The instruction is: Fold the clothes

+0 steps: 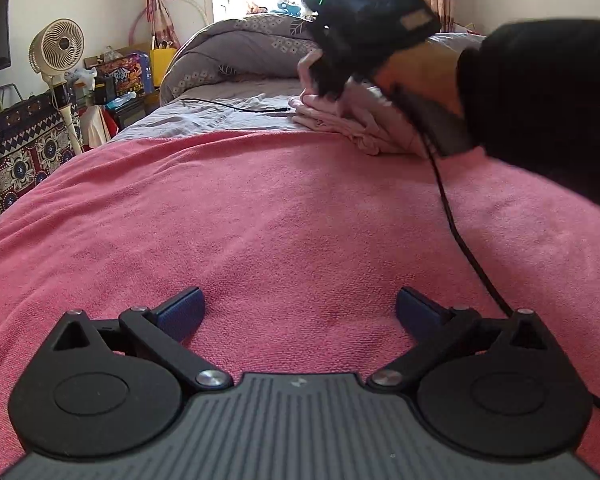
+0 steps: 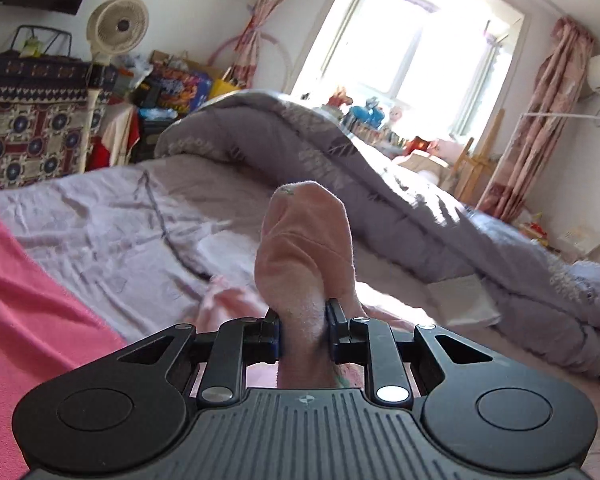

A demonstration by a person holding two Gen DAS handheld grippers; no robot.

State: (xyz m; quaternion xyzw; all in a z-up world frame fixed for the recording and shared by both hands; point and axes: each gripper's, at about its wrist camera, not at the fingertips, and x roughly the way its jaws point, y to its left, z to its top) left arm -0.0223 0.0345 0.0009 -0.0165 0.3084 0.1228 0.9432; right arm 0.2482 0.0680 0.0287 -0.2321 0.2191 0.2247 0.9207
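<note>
In the left wrist view, the left gripper [image 1: 300,312] rests low over a pink towel [image 1: 260,220] that covers the near part of the bed. Its two blue-padded fingers [image 1: 180,314] are spread wide, with only towel between them. Beyond the towel, a pale pink garment [image 1: 340,118] lies bunched on the grey bedsheet [image 1: 204,114], just at the towel's far edge. The right gripper [image 1: 364,16] hangs above this garment, blurred and dark; a hand [image 1: 416,76] in a black sleeve [image 1: 548,112] holds it, and its fingertips are hidden behind the body. A black cable [image 1: 456,232] goes down from it across the towel. A second thin cable [image 1: 236,107] lies on the sheet. At the left, a yellow bag [image 1: 162,60] and some boxes stand by the wall; what they contain is too small to make out. A white fan [image 1: 58,46] stands there too.

In the right wrist view, the right gripper [image 2: 303,330] has its fingers pressed together on a fold of the pale pink garment [image 2: 306,248], which stands up between them. More of the same cloth lies below on the bedsheet [image 2: 112,216], partly hidden by the gripper. A grey quilt [image 2: 340,168] is piled behind. The pink towel [image 2: 28,300] is cut off at the left edge.
</note>
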